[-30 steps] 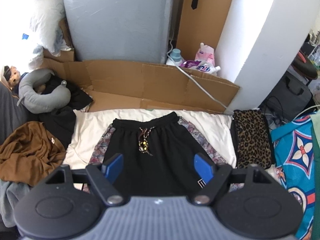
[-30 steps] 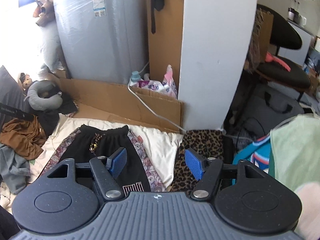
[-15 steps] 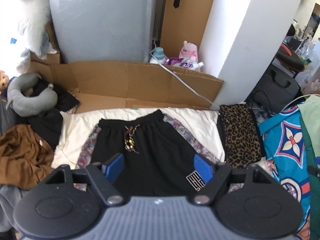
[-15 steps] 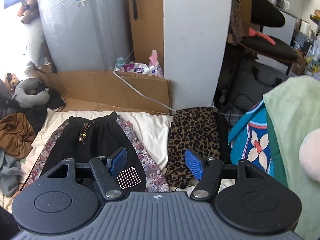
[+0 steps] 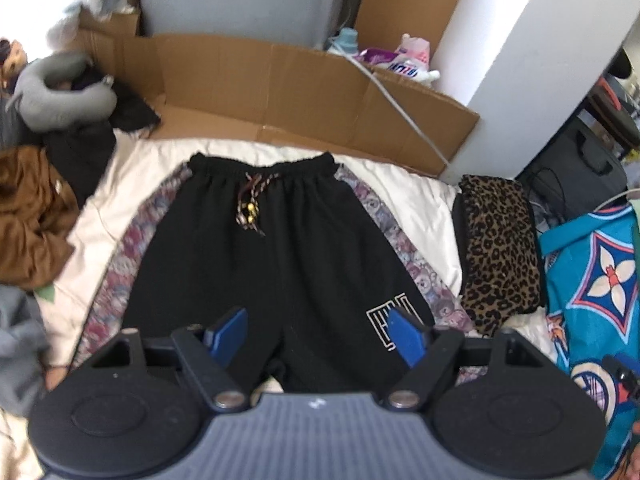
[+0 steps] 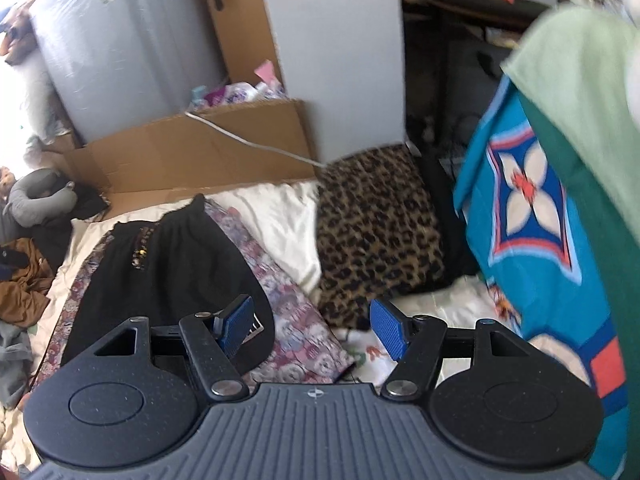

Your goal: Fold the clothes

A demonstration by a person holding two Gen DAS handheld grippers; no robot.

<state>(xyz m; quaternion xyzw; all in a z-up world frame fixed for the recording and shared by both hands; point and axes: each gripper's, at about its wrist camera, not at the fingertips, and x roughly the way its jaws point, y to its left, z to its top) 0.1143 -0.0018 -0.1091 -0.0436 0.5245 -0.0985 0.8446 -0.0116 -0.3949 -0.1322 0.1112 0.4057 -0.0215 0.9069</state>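
Black shorts with floral side stripes and a drawstring lie flat on a cream sheet, waistband at the far end. My left gripper hovers open above the hem between the two legs, nothing between its blue pads. The right wrist view shows the same shorts at left, and my right gripper stands open above their right hem corner and floral stripe. A folded leopard-print garment lies to the right of the shorts.
Cardboard lines the far edge of the sheet. A grey neck pillow, a brown garment and dark clothes sit at left. Blue patterned fabric and green cloth hang close at right. A white pillar stands behind.
Both grippers have dropped lower and closer to the shorts' hem. The right one has swung right, bringing the blue and green fabric close. Both stay open.
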